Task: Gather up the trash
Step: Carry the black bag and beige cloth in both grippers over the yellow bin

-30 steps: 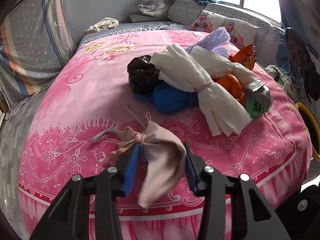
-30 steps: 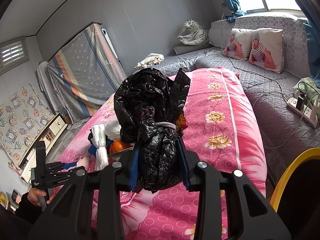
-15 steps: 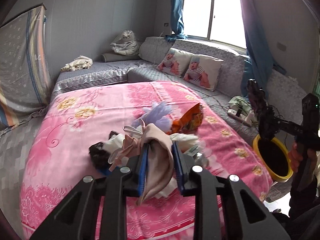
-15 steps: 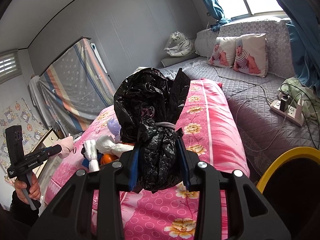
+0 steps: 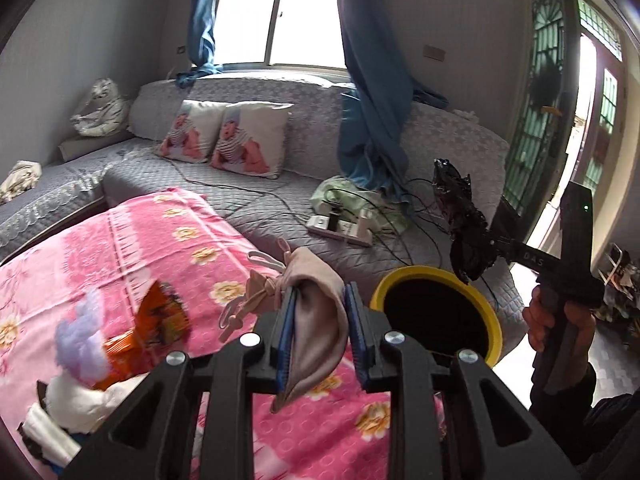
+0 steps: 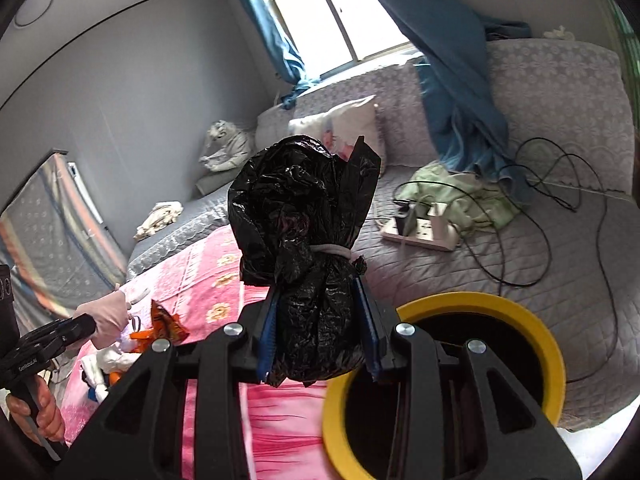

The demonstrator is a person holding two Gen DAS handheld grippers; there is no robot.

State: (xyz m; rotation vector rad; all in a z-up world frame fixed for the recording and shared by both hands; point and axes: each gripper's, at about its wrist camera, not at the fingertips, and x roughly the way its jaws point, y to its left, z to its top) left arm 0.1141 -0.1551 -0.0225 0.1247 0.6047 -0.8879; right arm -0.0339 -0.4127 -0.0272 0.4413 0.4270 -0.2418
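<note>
My left gripper is shut on a beige drawstring pouch, held in the air over the pink bed's edge, just left of the yellow-rimmed bin. My right gripper is shut on a tied black plastic bag, held above the left rim of the same bin. The black bag also shows in the left wrist view, above the bin's right side. More trash lies on the bed: an orange snack wrapper, a purple wad and white bundles.
The pink floral bed fills the left. A grey quilted sofa behind it holds two pillows, a power strip with loose cables, a green cloth and blue curtains. A door stands open at right.
Both grippers swung right, away from the trash pile towards the yellow bin. The left one carries the pouch, the right one the black bag, now over the bin's rim.
</note>
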